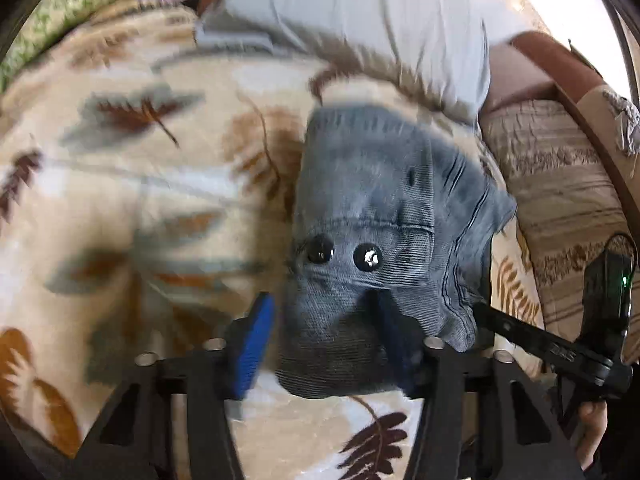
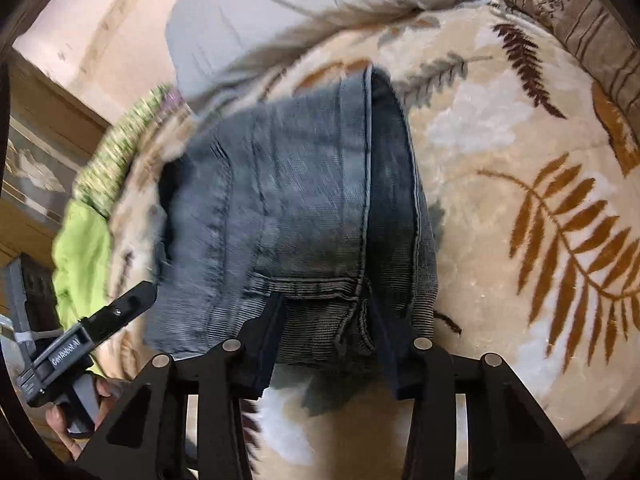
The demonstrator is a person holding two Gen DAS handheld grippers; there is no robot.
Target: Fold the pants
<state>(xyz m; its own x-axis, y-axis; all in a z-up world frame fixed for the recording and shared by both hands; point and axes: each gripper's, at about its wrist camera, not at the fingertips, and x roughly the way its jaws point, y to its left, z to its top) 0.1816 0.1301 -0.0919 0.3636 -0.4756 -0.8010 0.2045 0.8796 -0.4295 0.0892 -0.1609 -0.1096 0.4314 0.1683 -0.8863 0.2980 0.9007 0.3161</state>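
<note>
On the leaf-patterned blanket point(image 2: 520, 152) your grey jeans point(image 2: 304, 200) lie bunched, their waistband end with two black buttons point(image 1: 344, 254) bulging between the parted fingers of your left gripper point(image 1: 320, 344), your right gripper point(image 2: 326, 344) spread around the hem end, a grey pillow point(image 1: 360, 12) beyond.

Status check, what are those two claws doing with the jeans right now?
Left claw and right claw both straddling folded jeans, grip unclear. Jeans on leaf blanket. Nothing blocking.
</note>
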